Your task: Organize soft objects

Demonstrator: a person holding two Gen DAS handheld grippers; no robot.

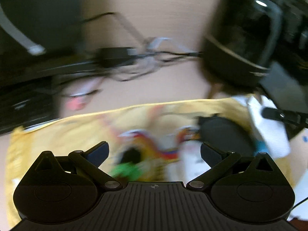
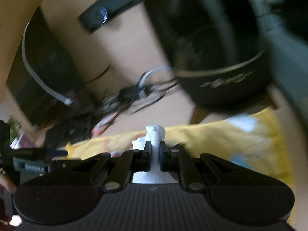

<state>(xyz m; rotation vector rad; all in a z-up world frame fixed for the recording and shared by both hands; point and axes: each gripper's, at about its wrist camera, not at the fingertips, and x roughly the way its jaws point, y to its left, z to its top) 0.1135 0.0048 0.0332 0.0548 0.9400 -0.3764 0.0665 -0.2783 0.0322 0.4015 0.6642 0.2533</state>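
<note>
Now right gripper (image 2: 155,152) fingers pinched on white tissue (image 2: 156,132), wad bunched above tips, held over near edge of yellow cloth (image 2: 221,134) on worktop (image 2: 154,113). Left gripper (image 1: 155,152) fingers spread wide, empty, over cloth's printed middle. Both views blurred. Tissue: very light, limp, tears easily; gentle pinch at bunched part suits. Cloth: soft, floppy, likely drapes; take by edge or corner. Black helmet (image 2: 211,48) and cables (image 2: 130,94) far.

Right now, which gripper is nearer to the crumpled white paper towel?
Right. The right gripper is shut on the crumpled white paper towel over the yellow printed cloth. The left gripper hangs open above the same cloth, holding nothing.
</note>
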